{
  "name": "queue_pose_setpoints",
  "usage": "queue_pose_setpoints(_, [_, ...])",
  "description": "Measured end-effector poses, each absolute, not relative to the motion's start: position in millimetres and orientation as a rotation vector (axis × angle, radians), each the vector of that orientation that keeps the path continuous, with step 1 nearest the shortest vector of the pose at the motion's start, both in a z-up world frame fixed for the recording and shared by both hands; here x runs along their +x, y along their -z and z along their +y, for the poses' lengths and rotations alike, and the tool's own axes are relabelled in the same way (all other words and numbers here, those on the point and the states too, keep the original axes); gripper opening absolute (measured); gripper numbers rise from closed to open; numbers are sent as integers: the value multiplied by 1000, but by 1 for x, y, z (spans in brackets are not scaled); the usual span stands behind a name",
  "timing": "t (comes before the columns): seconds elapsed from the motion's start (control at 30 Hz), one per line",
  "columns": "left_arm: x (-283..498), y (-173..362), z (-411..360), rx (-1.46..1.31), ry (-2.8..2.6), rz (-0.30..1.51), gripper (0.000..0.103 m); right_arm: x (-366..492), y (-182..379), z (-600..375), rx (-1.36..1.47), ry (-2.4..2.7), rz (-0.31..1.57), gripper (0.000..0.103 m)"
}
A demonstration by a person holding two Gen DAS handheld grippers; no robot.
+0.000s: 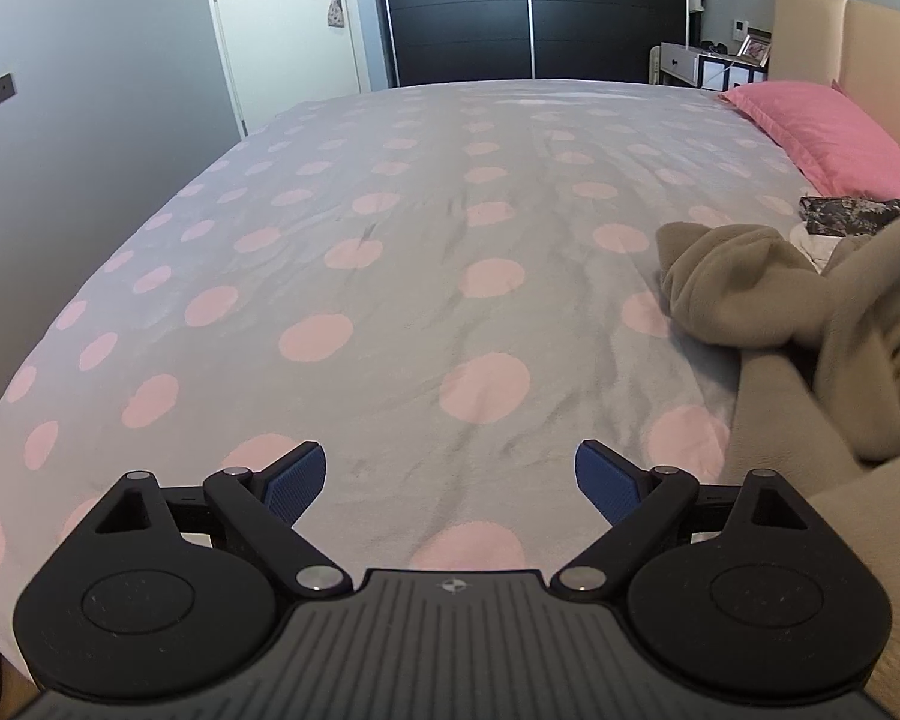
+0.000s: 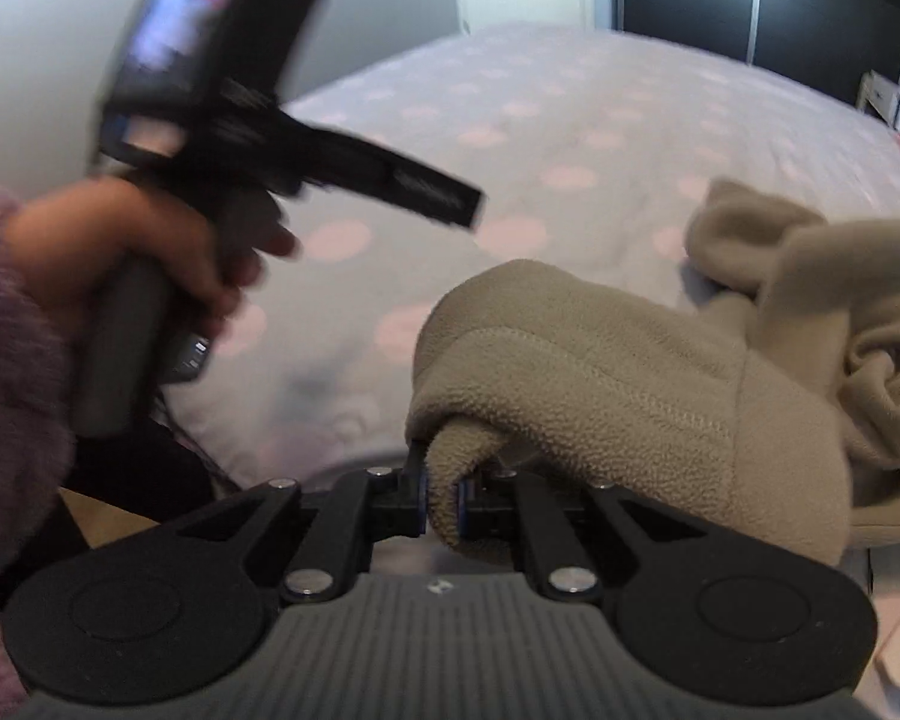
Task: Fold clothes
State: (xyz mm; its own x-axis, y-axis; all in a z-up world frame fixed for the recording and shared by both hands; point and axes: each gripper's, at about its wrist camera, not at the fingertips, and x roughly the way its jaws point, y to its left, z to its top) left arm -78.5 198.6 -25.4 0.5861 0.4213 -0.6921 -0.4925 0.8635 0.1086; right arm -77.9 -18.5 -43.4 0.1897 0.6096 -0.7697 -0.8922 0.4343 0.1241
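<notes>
A beige fleece garment (image 2: 618, 372) lies bunched over the right side of the bed. My right gripper (image 2: 443, 501) is shut on a fold of its edge, which sticks out between the blue pads. In the left wrist view the same fleece garment (image 1: 810, 324) is heaped at the right. My left gripper (image 1: 450, 477) hangs open above the spotted cover with nothing between its blue pads (image 1: 294, 483). In the right wrist view the left gripper's body (image 2: 258, 120) shows blurred at the upper left, held by a hand (image 2: 150, 252) in a mauve fuzzy sleeve.
The bed cover (image 1: 390, 252) is grey with pink dots. A pink pillow (image 1: 822, 132) lies at the headboard, with a dark patterned cloth (image 1: 846, 213) beside it. A white door (image 1: 282, 24), a dark wardrobe (image 1: 534, 18) and a bedside table (image 1: 690, 63) stand beyond.
</notes>
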Motion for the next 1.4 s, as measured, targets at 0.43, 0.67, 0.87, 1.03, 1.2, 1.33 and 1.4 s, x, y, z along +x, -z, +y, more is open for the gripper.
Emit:
queue_pose_setpoints(0.43, [-82, 18, 183, -100, -487, 748, 63, -65, 19, -76, -355, -1033, 871, 49])
queue_pose_setpoints(0.67, [-71, 18, 170, -82, -438, 735, 61, -36, -18, -112, -280, -803, 652, 48])
queue_pose_setpoints(0.87, [-52, 18, 163, -79, -400, 756, 61, 8, -31, -118, -389, -669, 600, 64])
queue_pose_setpoints(1.03, [-30, 20, 156, -38, -362, 761, 65, 43, -30, -132, -395, -627, 613, 76])
queue_pose_setpoints(1.2, [3, 27, 148, -9, -305, 779, 67, 79, -23, -141, -393, -584, 624, 80])
queue_pose_setpoints(1.33, [32, 35, 135, -6, -234, 791, 70, 111, -12, -152, -364, -503, 683, 80])
queue_pose_setpoints(1.4, [46, 39, 127, -5, -194, 794, 71, 127, -6, -159, -345, -454, 710, 80])
